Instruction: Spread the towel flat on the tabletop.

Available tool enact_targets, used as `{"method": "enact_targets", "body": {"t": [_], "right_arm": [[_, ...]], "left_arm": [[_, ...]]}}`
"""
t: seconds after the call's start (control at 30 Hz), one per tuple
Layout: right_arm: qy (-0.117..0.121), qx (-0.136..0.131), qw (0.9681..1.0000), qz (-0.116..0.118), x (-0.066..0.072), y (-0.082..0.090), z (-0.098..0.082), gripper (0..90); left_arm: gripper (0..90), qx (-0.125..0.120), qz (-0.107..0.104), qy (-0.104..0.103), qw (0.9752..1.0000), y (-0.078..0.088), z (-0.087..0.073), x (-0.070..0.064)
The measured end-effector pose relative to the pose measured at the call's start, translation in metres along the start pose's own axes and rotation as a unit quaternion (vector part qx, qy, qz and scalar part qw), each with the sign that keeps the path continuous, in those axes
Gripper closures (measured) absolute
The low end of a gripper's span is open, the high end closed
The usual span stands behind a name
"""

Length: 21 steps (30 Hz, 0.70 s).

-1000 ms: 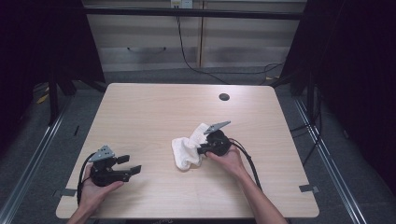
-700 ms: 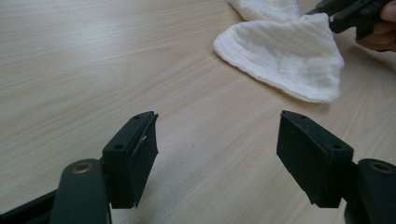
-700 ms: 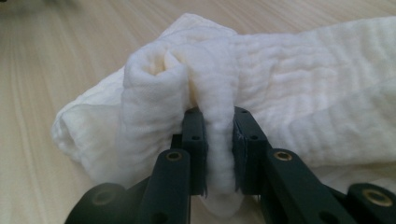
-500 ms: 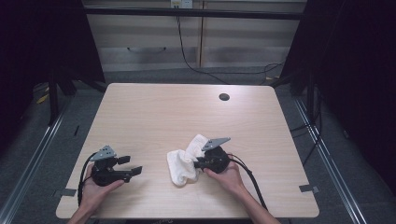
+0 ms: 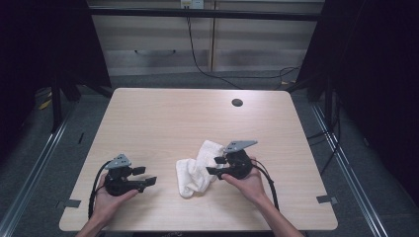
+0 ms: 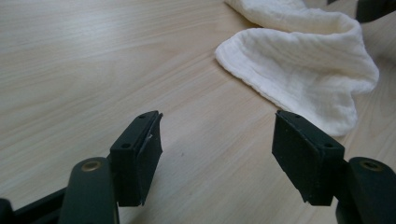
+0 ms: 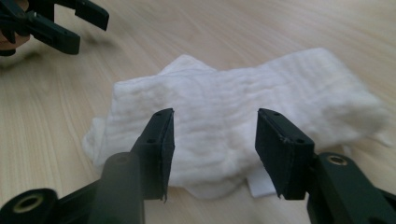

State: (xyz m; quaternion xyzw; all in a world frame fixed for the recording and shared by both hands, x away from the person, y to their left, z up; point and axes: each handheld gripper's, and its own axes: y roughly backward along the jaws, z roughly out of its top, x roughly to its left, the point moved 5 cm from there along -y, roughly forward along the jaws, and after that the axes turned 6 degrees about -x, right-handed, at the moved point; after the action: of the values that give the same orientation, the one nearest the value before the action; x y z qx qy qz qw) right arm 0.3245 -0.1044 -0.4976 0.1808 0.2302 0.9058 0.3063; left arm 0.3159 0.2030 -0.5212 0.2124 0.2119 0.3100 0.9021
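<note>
- The left gripper (image 5: 143,176) had a black, rounded body with a grey three-cornered plate (image 5: 119,160) on top.
- A black cable (image 5: 94,190) looped from its rear, away from the fingers.
- The right gripper (image 5: 216,166) was black too, its own grey plate (image 5: 240,145) sitting behind the fingers.
- Its black cable (image 5: 269,185) trailed back along the forearm.
- The left fingers (image 6: 137,156) were flat, matte-black blocks, each with two small screw holes on the outer face.
- Brass-coloured rivets (image 6: 91,165) sat at the pivots just behind the pads.
- The right fingers (image 7: 282,151) looked the same: square black pads, slightly chipped edges, a brass rivet (image 7: 337,160) behind.
- Both forearms were bare, with no sleeves in view.
</note>
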Motion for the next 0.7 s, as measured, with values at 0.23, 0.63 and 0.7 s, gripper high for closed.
{"method": "enact_targets", "body": {"t": [0.23,0.63,0.7], "right_arm": [[-0.019,-0.022,0.9990,-0.035,-0.020,0.054,-0.012,44.4],[-0.046,-0.026,0.9972,-0.053,-0.033,0.080,-0.038,43.5],[-0.048,-0.026,0.9972,-0.052,-0.034,0.079,-0.040,43.5]], "left_arm": [[35.2,0.012,-0.023,-0.022,0.9994,-0.017,0.021,-0.012],[30.1,-0.007,-0.028,-0.005,0.9996,-0.054,0.068,-0.003],[31.1,-0.004,-0.020,-0.002,0.9998,-0.058,0.067,0.003]]}}
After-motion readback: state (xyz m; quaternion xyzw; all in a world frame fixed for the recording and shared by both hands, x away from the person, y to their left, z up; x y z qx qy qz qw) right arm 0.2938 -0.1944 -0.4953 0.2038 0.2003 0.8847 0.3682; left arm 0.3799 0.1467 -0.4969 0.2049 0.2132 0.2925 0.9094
